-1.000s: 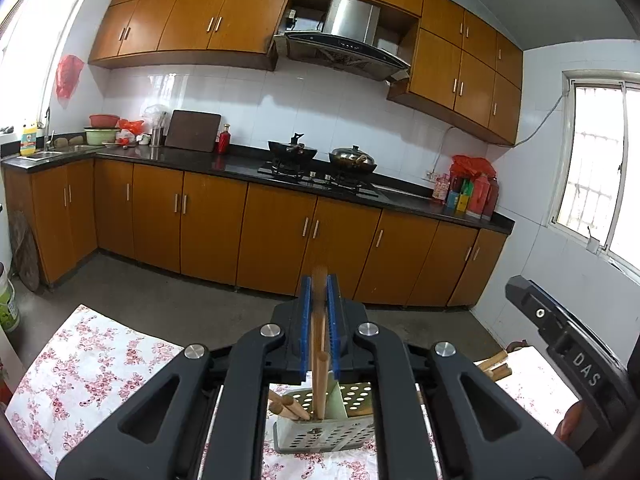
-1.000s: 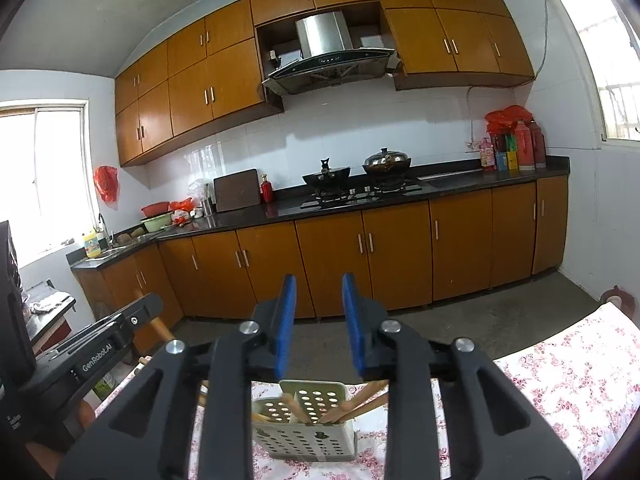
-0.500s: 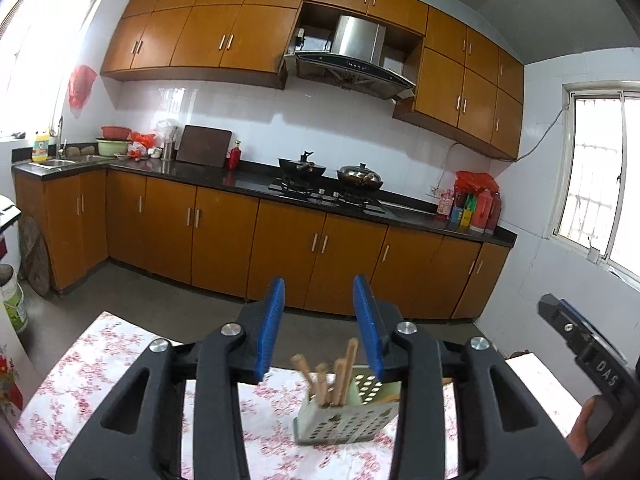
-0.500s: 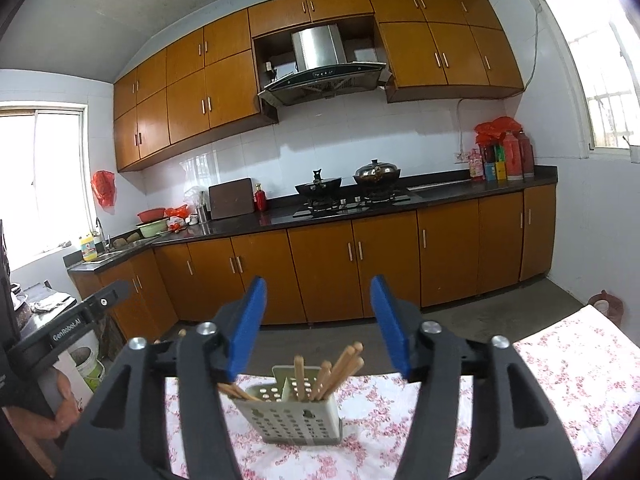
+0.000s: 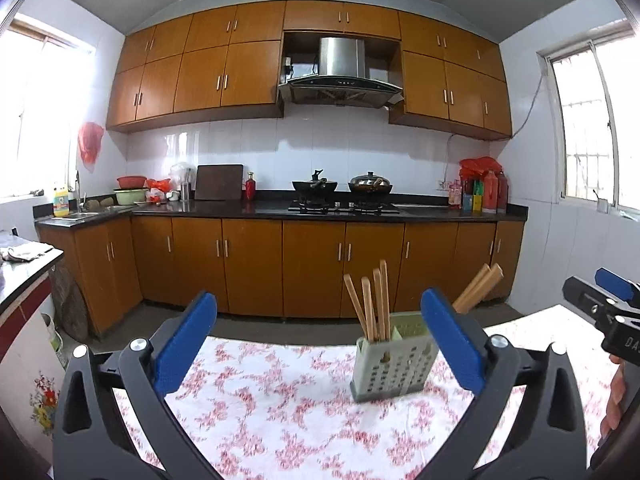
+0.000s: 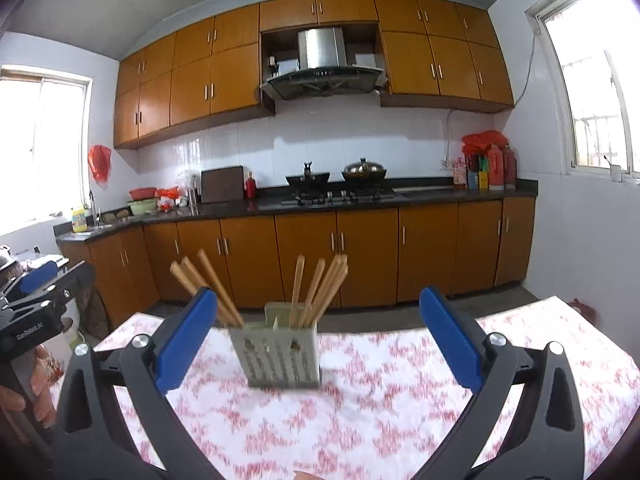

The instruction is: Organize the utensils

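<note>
Blue-padded left gripper (image 5: 320, 334) & right gripper (image 6: 318, 334) level, jaws just opened wide.

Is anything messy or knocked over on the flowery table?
Nothing is knocked over or spilled. The utensil holder stands upright on the floral tablecloth with all the chopsticks inside. They just lean in different directions, one bunch tilting left. Both grippers are open and empty.

A floral tablecloth (image 5: 280, 408) covers the near table; beyond, orange cabinets (image 5: 312, 268) line the far wall, a wok (image 5: 314, 186) and lidded pot (image 5: 370, 185) beneath the range hood (image 5: 342, 76).
</note>
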